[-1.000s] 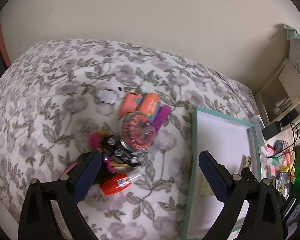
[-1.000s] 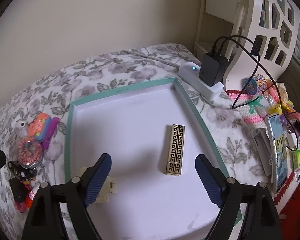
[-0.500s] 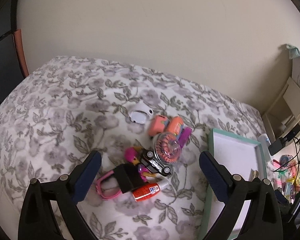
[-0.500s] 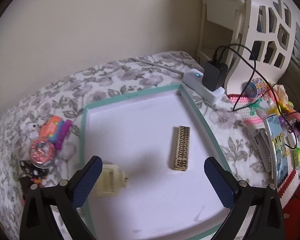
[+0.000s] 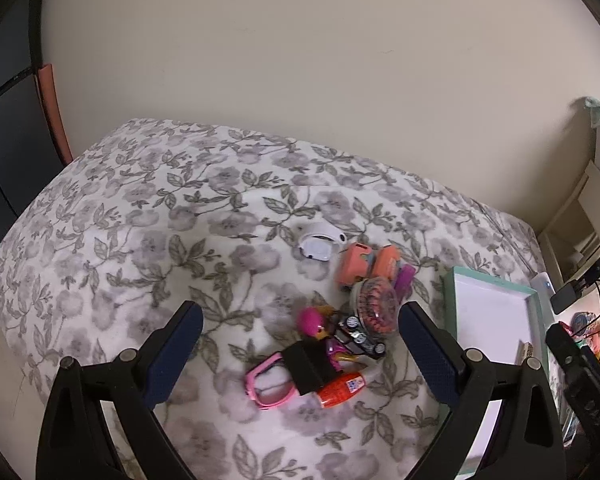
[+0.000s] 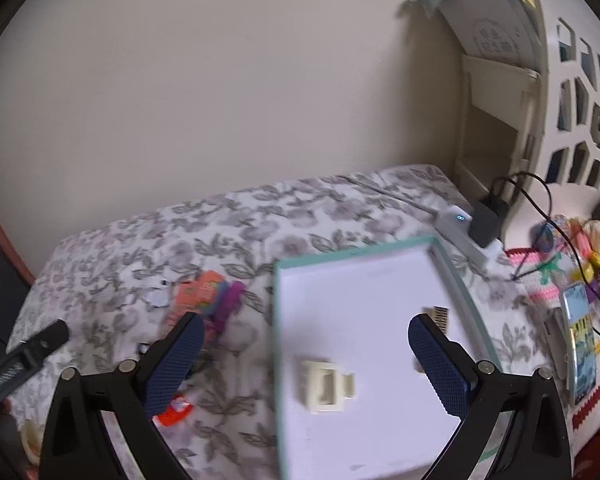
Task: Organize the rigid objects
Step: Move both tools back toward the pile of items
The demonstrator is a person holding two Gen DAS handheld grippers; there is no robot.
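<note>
Altogether two grippers show, both with jaws spread wide and nothing between them: the left gripper (image 5: 298, 344) hangs over a heap of small toys, the right gripper (image 6: 302, 354), whose jaws have just been opening, over the teal-rimmed white tray (image 6: 452, 276) on the grey floral bedspread (image 5: 148, 216).

Inside the tray lie two things: one cream plastic clip-like block (image 6: 326, 386), blurred, and one gold-and-black patterned bar (image 6: 440, 318), half hidden behind the right finger.

The heap beside the tray holds one white earbud case (image 5: 318, 242), two orange-pink blocks (image 5: 366, 266), one purple stick (image 5: 404, 278), one round clear case of pink-red bands (image 5: 376, 306), one black toy car (image 5: 360, 338), one pink-haired doll (image 5: 314, 322), one pink-framed pair of glasses (image 5: 268, 384) under a black block (image 5: 306, 368), and one orange glue bottle (image 5: 340, 390) whose label is too small to read.

At the right wrist view's edge sit one white power strip (image 6: 462, 228) with a black charger (image 6: 488, 220), and one phone (image 6: 580, 340); the clutter around them is indistinct.
</note>
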